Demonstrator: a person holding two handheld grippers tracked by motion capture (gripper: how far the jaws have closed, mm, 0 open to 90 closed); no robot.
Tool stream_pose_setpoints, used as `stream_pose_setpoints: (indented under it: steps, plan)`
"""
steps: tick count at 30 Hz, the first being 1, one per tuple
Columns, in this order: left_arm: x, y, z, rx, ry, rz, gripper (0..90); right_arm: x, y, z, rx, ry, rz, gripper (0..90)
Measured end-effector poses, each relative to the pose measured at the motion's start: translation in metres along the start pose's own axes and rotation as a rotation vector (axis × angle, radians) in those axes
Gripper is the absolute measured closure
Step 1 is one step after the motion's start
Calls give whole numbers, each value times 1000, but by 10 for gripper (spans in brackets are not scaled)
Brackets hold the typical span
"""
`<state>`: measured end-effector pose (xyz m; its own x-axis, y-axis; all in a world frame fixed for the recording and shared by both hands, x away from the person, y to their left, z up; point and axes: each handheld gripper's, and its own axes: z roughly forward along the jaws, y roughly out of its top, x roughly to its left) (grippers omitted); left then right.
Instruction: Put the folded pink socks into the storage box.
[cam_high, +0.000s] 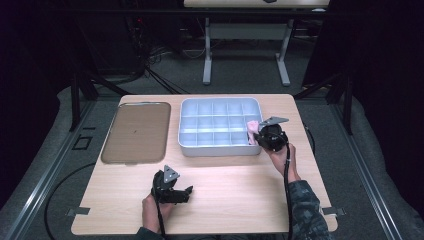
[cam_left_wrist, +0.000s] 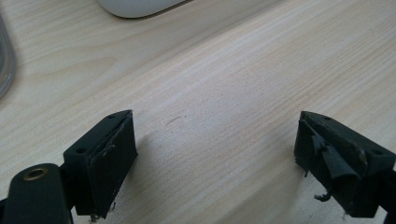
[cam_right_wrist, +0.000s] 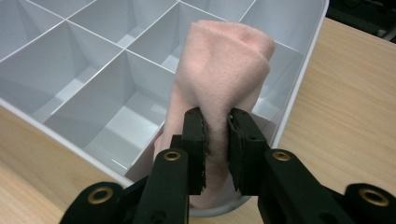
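A pale pink rolled cloth (cam_right_wrist: 219, 84) is pinched between the jaws of my right gripper (cam_right_wrist: 216, 126), which is shut on it. The cloth (cam_high: 253, 131) hangs over the near right corner compartment of a white divided organiser tray (cam_high: 190, 107); its lower end dips into that compartment. My right gripper (cam_high: 260, 137) sits at the tray's front right corner. My left gripper (cam_high: 187, 192) hovers low over bare wood near the table's front, jaws wide open around nothing (cam_left_wrist: 215, 158).
A brown flat tray (cam_high: 136, 132) with a metal rim lies left of the organiser. The organiser's other compartments (cam_right_wrist: 84, 51) look empty. Light wooden tabletop (cam_high: 235, 190) stretches across the front. A second table's legs stand behind.
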<state>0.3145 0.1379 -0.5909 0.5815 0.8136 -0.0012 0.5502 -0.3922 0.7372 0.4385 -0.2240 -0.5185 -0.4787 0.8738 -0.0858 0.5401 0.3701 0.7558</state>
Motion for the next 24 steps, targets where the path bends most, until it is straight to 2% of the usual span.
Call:
stream_pose_setpoints:
  steps: [18,21,24]
  plan:
    - [0,0,0,0,1,2,127,1,-2,-3,31,9,-6,746]
    - [0,0,0,0,1,4,129,1,-1,-6,21,12,-3,710]
    - [0,0,0,0,1,4,129,0,0,-13,-6,14,6,622]
